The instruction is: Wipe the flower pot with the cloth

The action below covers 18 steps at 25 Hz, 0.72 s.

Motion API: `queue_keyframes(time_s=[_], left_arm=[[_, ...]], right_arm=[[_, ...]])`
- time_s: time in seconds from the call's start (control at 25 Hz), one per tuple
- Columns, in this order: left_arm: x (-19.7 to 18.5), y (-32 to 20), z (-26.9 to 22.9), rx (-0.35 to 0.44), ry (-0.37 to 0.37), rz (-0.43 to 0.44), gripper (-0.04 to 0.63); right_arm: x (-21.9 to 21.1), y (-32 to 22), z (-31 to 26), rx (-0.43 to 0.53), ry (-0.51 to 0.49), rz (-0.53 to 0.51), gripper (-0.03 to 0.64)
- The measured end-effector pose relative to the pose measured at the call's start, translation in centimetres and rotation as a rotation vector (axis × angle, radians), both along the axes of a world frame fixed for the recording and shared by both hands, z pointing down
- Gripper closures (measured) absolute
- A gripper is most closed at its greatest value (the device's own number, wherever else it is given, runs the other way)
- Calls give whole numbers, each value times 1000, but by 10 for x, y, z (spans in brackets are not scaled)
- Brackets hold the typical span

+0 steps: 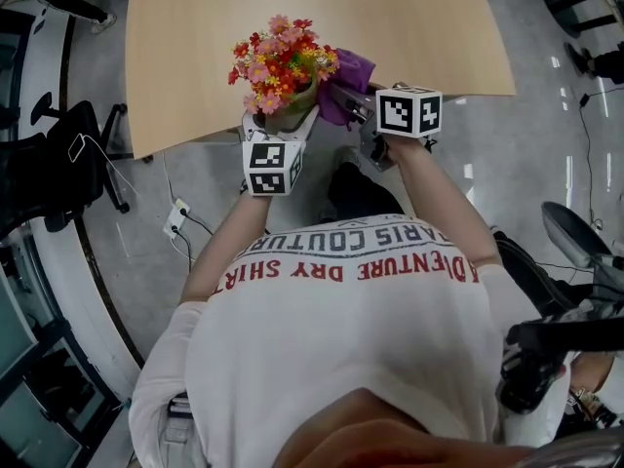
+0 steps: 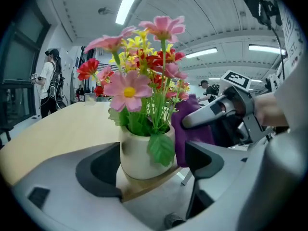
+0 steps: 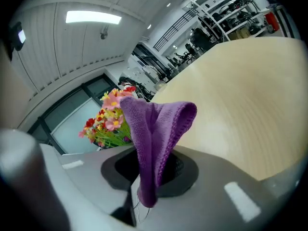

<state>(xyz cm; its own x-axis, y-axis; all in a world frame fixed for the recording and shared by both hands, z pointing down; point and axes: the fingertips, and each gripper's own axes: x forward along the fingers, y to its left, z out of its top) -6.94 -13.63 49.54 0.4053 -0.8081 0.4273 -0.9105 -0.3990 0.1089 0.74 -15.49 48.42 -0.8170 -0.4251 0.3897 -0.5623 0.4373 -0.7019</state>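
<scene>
Pale wood covers the table [image 1: 195, 57], whose curved near edge stands over a grey floor [image 1: 546, 154] with loose cables; a black office chair [image 1: 58, 154] sits off to the left. Overhead run long strip lights [image 2: 130, 1], metal racks [image 3: 226, 13] fill the far end of the room, and a person [image 2: 48, 81] stands by the far wall. Right at the table's near edge stands the flower pot [image 2: 139, 153], a small, round, cream-coloured one, plain and smooth. It is stuffed with a bunch of flowers [image 2: 139, 76] in pink, red and yellow over green leaves, one leaf drooping down its front. I count one pot, one cloth and two tongs. The left tongs [image 2: 153, 158] are released, set around the pot with a gap showing on the right side. The right tongs [image 3: 150, 172] are clenched on the purple knitted cloth [image 3: 154, 124], which stands folded above them, just beside the pot on its right.
</scene>
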Motion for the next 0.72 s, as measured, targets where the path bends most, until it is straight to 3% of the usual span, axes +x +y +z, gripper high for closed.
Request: queue_keyframes(time_s=[0.4, 0.56, 0.72], left_arm=[[0, -10, 2, -1, 32, -137, 186], [-1, -13, 1, 13, 42, -145, 187], [-3, -12, -1, 16, 62, -133, 190]], right_arm=[[-15, -14, -13, 2, 1, -161, 558], [-17, -18, -8, -28, -21, -162, 558], [-15, -25, 6, -49, 29, -130, 558]])
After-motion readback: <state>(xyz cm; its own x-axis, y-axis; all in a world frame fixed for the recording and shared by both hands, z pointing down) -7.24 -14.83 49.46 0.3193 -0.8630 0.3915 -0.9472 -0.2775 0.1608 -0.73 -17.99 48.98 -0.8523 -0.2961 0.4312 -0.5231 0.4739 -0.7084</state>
